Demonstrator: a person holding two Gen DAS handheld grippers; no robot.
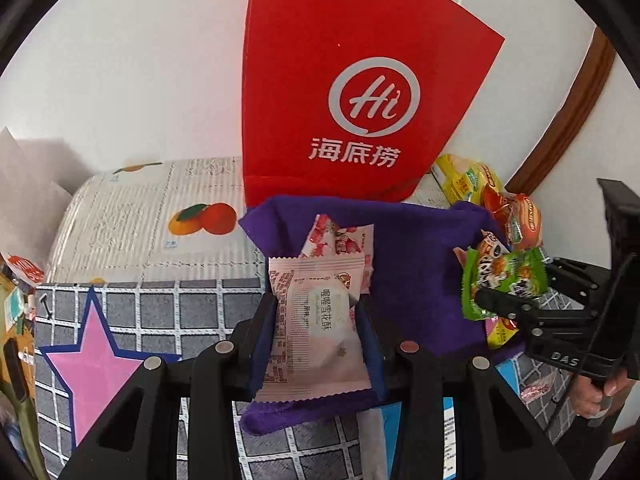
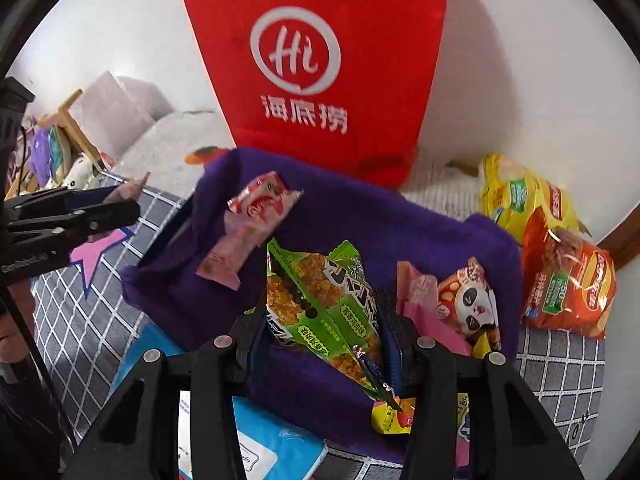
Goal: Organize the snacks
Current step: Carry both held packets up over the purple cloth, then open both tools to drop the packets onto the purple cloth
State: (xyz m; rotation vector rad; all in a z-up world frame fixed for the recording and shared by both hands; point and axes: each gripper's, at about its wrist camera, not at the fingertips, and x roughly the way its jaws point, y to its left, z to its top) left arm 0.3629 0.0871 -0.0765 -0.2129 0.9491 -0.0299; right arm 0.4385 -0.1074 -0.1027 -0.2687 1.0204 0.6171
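Left gripper (image 1: 320, 320) is clamping a pale pink snack packet (image 1: 316, 332) between its fingers, hanging over the near left part of the purple cloth (image 1: 416, 248). Right gripper (image 2: 324, 344) is gripping a green snack packet (image 2: 320, 304), pads pressing both sides, over the cloth's near middle. A second pink packet (image 2: 248, 224) is lying on the cloth's far left. A panda-print packet (image 2: 472, 300) is sitting on the cloth, just right of the right gripper. Yellow chip bag (image 2: 516, 196) and orange chip bag (image 2: 568, 280) are lying off the cloth to the right. Red paper bag (image 2: 316, 60) is standing upright behind the cloth against the wall. Checked tablecloth (image 1: 160, 308) is underneath everything.
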